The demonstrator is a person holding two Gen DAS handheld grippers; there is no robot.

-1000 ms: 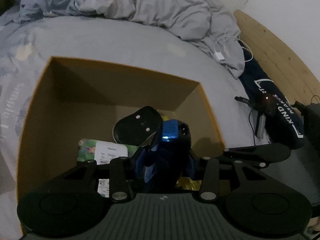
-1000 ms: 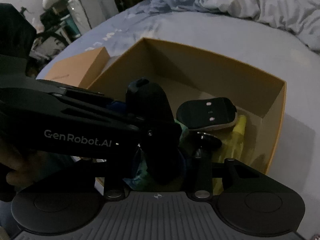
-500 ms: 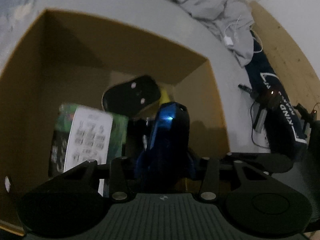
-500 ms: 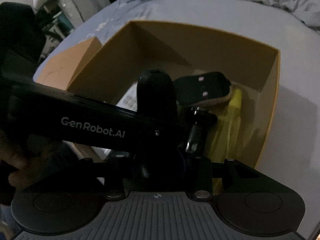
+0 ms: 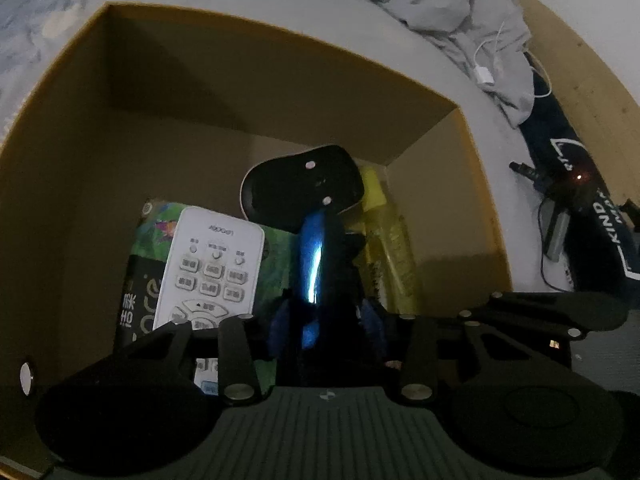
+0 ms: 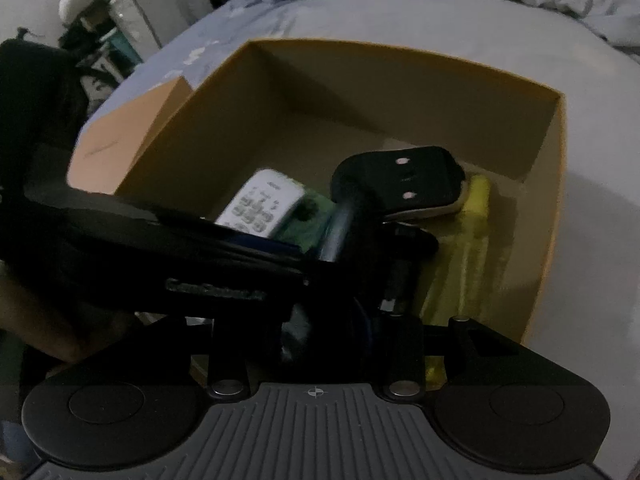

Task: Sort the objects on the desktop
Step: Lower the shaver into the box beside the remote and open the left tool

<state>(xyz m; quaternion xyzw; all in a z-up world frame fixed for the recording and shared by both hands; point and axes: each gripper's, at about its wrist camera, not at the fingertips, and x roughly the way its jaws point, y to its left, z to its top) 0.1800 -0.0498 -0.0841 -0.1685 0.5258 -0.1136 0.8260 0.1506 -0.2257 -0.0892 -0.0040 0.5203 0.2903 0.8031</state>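
Dim bedroom; cardboard box [image 5: 486, 216] on the bed [image 5: 360, 20], left gripper [image 5: 320, 264] closed on a blue-black glossy object [image 5: 314, 256] inside it.
Box holds a white remote [image 5: 210, 264] on a green packet [image 5: 276, 256], an upturned black mouse [image 5: 304, 184] and a yellow bottle [image 5: 390, 256]. Judgement: the held object is rigid, light and slick; grip mid-body. Left view shows remote keys and a bedside cable; right view [image 6: 360, 240] shows a second small box [image 6: 128, 136]; right gripper state cannot be told.

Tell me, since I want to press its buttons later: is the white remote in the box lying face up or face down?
Face up. The white remote shows its rows of buttons as it rests on the green packet inside the cardboard box.
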